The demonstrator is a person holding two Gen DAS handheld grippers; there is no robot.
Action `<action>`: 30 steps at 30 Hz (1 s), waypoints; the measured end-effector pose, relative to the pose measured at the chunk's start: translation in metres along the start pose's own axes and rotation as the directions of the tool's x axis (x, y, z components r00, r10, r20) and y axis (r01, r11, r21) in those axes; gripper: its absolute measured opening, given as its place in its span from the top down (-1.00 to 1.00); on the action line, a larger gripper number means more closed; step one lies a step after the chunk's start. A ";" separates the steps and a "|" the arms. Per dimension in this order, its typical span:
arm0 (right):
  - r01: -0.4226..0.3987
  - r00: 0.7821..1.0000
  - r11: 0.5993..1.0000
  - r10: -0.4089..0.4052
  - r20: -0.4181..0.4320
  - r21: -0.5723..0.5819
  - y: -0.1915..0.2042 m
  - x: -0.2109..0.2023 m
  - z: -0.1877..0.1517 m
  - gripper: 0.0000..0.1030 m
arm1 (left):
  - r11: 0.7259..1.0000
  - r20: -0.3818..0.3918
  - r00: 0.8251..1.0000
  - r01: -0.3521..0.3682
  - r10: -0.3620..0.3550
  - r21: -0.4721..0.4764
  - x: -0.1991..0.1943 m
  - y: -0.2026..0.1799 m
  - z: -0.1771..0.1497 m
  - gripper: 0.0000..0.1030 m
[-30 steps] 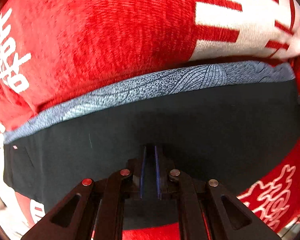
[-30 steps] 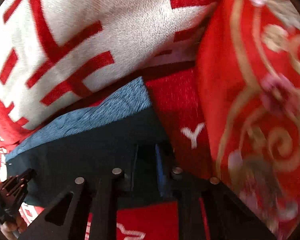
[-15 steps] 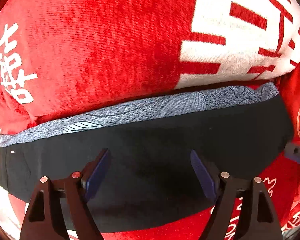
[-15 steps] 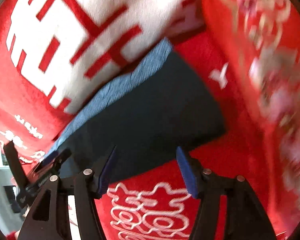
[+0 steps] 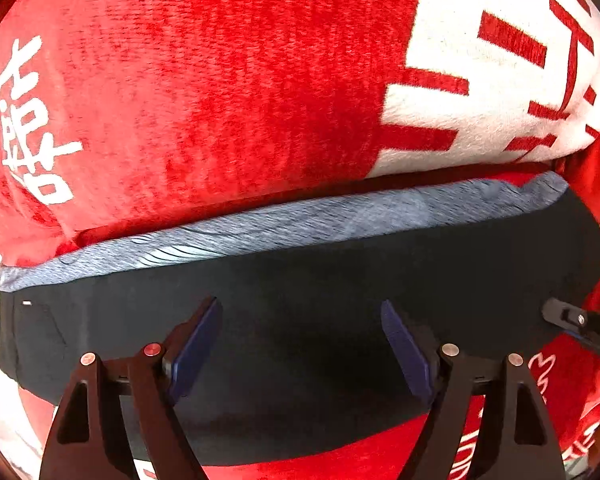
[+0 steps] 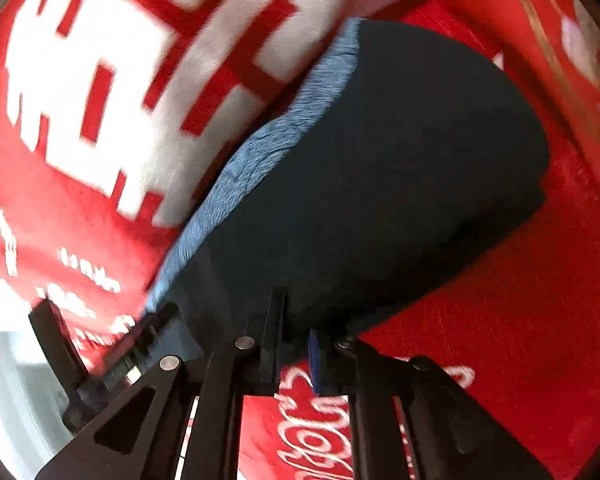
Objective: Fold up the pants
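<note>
A: Where do the pants point(image 5: 300, 280) sit, and how are they hemmed in?

B: They lie folded into a long dark band on the red bedspread point(image 6: 519, 320). Along their far edge a strip of blue-grey patterned fabric point(image 5: 300, 224) shows, and just beyond that the red-and-white pillow point(image 5: 220, 80) presses close, so there is hardly any gap on that side. The near edge is freer: red cloth with white lettering runs along it in both views.

A: And the ends?

B: In the right wrist view the far end of the band is a square corner with open bedspread around it. A red and gold patterned cloth point(image 6: 571, 40) rises past that, somewhat blurred.

A: The left gripper point(image 5: 300, 344)?

B: Its jaws stand wide apart above the middle of the dark band, with nothing between the blue pads point(image 5: 196, 344). I can't tell if the tips touch the fabric.

A: The right gripper point(image 6: 296, 344)?

B: Its jaws are closing, down to a narrow gap, right at the near edge of the pants. The dark hem reaches in between them, but whether the pads press on it I can't tell. From the left wrist view its tip point(image 5: 579, 320) shows at the right end of the band.
</note>
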State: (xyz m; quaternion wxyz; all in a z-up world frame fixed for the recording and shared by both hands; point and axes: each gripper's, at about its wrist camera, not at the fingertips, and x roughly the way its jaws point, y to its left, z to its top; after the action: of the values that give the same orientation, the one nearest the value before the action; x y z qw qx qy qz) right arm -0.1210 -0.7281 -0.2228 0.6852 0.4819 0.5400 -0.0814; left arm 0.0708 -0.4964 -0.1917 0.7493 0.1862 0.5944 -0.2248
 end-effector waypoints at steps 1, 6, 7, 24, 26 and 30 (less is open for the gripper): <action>0.035 0.999 0.999 -0.036 -0.036 -0.028 -0.002 0.004 -0.004 0.68 | 1.000 -0.021 1.000 -0.007 0.007 0.005 0.006 0.006 0.000 -0.59; 0.078 0.995 0.992 -0.084 -0.055 -0.096 0.000 -0.018 -0.012 0.30 | 1.000 -0.040 0.999 -0.023 0.023 0.002 0.012 0.017 -0.007 -0.59; 0.079 0.997 0.986 -0.081 -0.012 -0.147 0.008 -0.030 -0.010 0.30 | 1.000 -0.023 0.999 -0.028 0.028 0.004 0.010 0.025 -0.007 -0.59; 0.307 0.943 0.942 -0.281 0.181 -0.135 0.010 0.004 0.130 0.38 | 0.996 -0.033 0.997 -0.074 0.073 -0.048 0.053 0.052 0.027 -0.82; 0.348 0.928 0.924 -0.316 0.197 -0.160 0.025 0.010 0.124 0.36 | 0.995 -0.029 0.995 -0.095 0.094 -0.035 0.047 0.056 0.025 -0.82; 0.392 0.910 0.905 -0.356 0.211 -0.166 0.038 0.006 0.110 0.36 | 0.989 -0.029 0.990 -0.140 0.139 -0.041 0.032 0.076 0.019 -0.82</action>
State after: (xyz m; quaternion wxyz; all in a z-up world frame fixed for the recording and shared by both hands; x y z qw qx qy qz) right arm -0.0218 -0.7884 -0.2113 0.7474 0.2868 0.5657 -0.1979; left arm 0.1351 -0.4476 -0.2179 0.7591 0.2140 0.5945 -0.1567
